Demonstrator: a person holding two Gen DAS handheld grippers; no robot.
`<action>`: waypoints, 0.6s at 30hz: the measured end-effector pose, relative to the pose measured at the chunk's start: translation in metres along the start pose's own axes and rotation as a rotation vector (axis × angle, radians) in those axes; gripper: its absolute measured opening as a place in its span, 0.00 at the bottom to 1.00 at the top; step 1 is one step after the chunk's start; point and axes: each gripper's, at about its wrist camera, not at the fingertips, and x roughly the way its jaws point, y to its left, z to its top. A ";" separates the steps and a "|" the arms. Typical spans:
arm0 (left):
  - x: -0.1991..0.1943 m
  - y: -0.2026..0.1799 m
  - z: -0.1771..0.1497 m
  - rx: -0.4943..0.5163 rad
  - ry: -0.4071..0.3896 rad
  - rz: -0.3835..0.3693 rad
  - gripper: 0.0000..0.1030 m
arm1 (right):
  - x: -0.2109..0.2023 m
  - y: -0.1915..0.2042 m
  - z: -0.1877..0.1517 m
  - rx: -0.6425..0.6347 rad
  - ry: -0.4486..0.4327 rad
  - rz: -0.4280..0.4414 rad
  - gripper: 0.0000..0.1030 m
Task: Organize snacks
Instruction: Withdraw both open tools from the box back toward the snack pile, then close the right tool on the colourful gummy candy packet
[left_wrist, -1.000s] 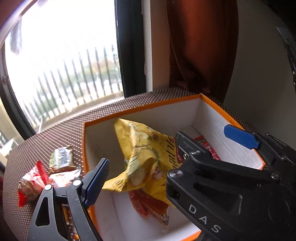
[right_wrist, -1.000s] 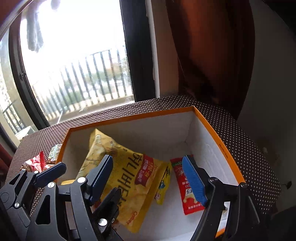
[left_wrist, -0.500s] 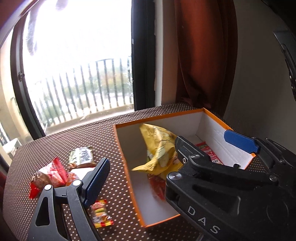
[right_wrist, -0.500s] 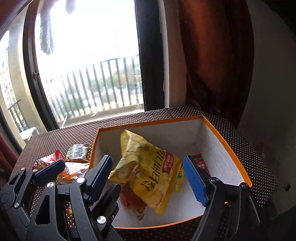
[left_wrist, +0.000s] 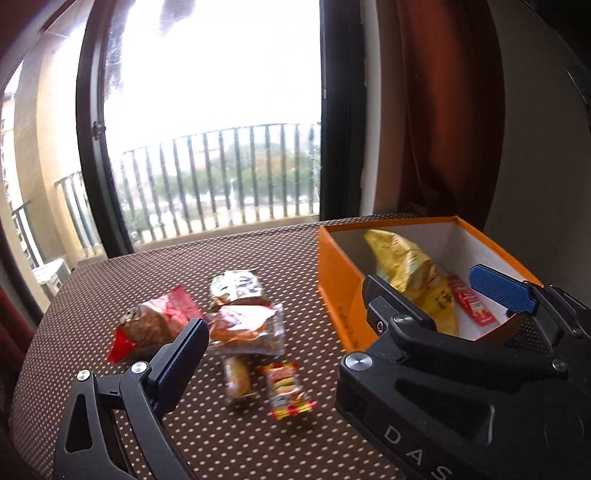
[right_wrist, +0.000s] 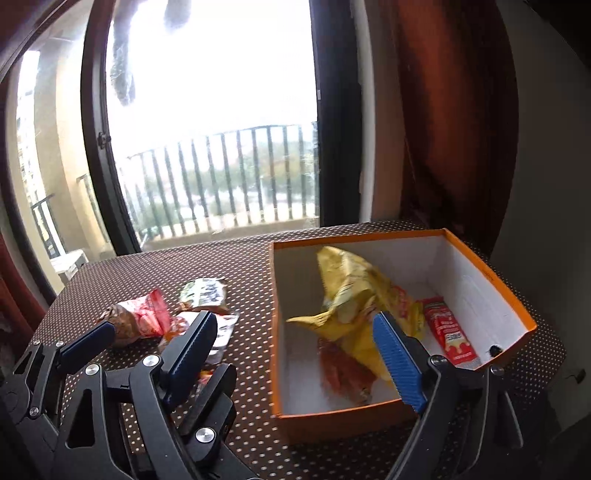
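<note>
Daylight pours through a tall dark-framed window with balcony railings behind a brown, white-dotted table (left_wrist: 229, 258). On its right side stands an open orange cardboard box with white inside walls (right_wrist: 476, 280), holding a crumpled yellow chip bag (right_wrist: 354, 295) and a flat red sachet (right_wrist: 448, 332); only the right wrist view shows a reddish packet (right_wrist: 341, 373) under the bag. Loose on the table left of the box lie a red-and-brown wrapped snack (left_wrist: 155, 321), a green-and-white foil packet (left_wrist: 236, 284) and a clear orange-filled pack (left_wrist: 247, 325). Only the left wrist view shows a small colourful candy packet (left_wrist: 286, 387) nearer the camera. The left tool (left_wrist: 340, 314) is opening, nothing between its blue pads. The right tool (right_wrist: 295, 347) is likewise opening and empty, just in front of the box.
</note>
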 end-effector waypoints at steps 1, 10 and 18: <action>-0.001 0.005 -0.004 -0.002 0.000 0.007 0.96 | 0.000 0.005 -0.003 -0.006 -0.001 0.013 0.86; -0.001 0.049 -0.038 -0.017 0.019 0.040 0.97 | 0.009 0.051 -0.031 -0.081 -0.001 0.122 0.86; 0.022 0.070 -0.062 -0.034 0.052 0.029 0.97 | 0.038 0.071 -0.052 -0.101 0.047 0.158 0.86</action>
